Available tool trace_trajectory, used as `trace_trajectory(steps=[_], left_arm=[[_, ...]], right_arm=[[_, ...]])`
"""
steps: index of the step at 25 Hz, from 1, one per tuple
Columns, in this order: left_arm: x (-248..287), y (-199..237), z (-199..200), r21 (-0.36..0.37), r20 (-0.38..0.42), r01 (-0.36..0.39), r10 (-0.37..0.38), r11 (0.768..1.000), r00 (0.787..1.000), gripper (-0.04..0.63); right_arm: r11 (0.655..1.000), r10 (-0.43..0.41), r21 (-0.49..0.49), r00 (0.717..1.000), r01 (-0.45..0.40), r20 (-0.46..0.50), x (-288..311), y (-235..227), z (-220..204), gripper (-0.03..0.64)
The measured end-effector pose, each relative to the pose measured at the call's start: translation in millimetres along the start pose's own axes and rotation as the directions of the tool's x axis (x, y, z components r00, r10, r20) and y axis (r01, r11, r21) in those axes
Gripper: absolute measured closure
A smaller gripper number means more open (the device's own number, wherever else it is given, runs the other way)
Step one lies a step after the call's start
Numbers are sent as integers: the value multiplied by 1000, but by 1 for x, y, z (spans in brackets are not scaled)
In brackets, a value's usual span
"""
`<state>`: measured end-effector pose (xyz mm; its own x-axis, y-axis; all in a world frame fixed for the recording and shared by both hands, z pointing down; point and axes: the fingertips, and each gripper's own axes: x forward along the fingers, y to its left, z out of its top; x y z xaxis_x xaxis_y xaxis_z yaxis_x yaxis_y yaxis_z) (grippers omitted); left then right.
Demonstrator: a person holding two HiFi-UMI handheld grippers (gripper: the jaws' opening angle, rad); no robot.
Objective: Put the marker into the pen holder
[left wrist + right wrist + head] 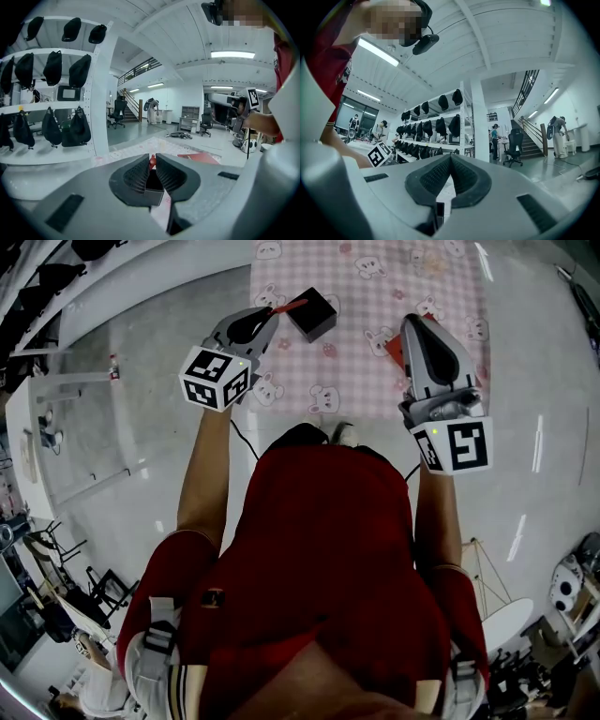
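In the head view, a red marker (292, 306) sticks out of my left gripper (272, 317), which is shut on it. The marker's far end reaches the near left edge of the black box-shaped pen holder (313, 314) on the pink cloth. In the left gripper view the marker's red tip (152, 161) shows pinched between the dark ribbed pads (137, 176). My right gripper (413, 322) hovers over the right side of the cloth. Its jaws are closed together with nothing between them, as the right gripper view (450, 159) shows.
A pink checked cloth with bunny prints (375, 282) covers the table top. A flat red item (395, 351) lies on it, partly under my right gripper, and shows again in the left gripper view (199, 158). Grey floor surrounds the table; shelves with black bags (51, 70) stand at the left.
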<state>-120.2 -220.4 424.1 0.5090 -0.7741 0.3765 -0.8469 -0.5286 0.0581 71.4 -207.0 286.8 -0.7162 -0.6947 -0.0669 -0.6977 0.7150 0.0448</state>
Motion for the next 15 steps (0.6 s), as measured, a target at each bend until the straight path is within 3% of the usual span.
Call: trace_trajectory(steps=[8,15], left_arm=[[18,26,-16,-2,-47,89,-89,996,995,548],[43,35,-45,-1,-120,175,-174,985,977,548]], right_arm=[[999,-39,-13,998,39,-40,29,6,-9,618],[997,-80,-26,994,78,-80,41,7,-23,618]])
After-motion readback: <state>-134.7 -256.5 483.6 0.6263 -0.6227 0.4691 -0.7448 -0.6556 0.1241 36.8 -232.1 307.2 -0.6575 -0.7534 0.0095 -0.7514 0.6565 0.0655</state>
